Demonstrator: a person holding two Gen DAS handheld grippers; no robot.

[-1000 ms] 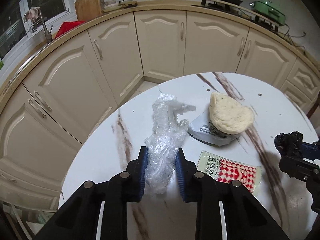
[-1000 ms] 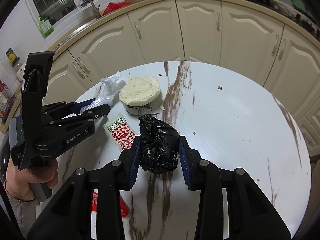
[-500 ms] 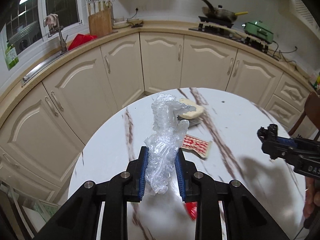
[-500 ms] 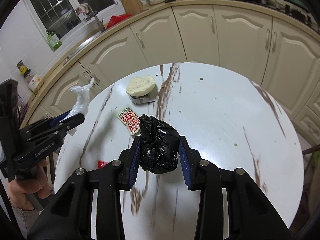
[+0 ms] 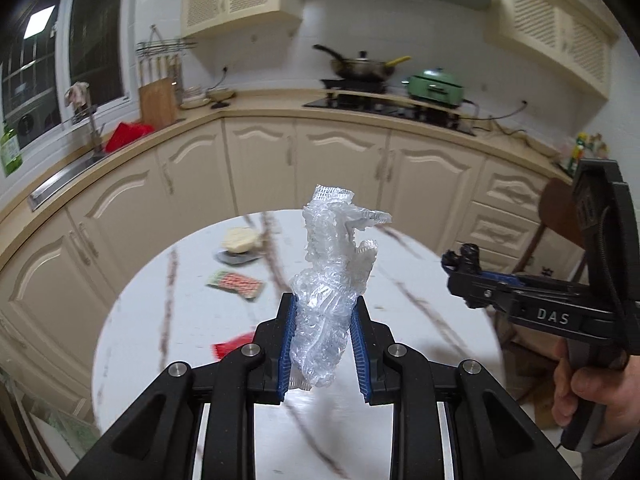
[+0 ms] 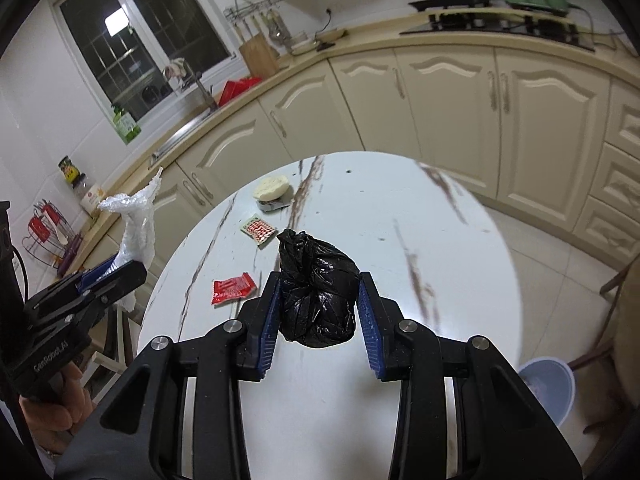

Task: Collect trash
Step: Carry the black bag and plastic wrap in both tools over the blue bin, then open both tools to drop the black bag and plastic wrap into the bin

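Observation:
My left gripper [image 5: 323,320] is shut on a crumpled clear plastic wrap [image 5: 332,280] and holds it high above the round white marble table [image 5: 160,320]. The wrap also shows in the right wrist view [image 6: 136,224]. My right gripper [image 6: 318,300] is shut on a knotted black plastic bag [image 6: 316,292], also lifted above the table. On the table lie a bun on a wrapper [image 6: 272,190], a red-and-white checked packet [image 6: 259,230] and a red sachet [image 6: 233,288].
A light blue bin [image 6: 548,384] stands on the floor right of the table. A wooden chair [image 5: 560,216] is at the right. Cream kitchen cabinets [image 5: 260,164] curve behind the table, with a sink [image 5: 68,172] and stove [image 5: 384,100] on the counter.
Both grippers have risen and pulled back from the table, carrying the clear wrap and the black bag. The table items now look smaller and farther away.

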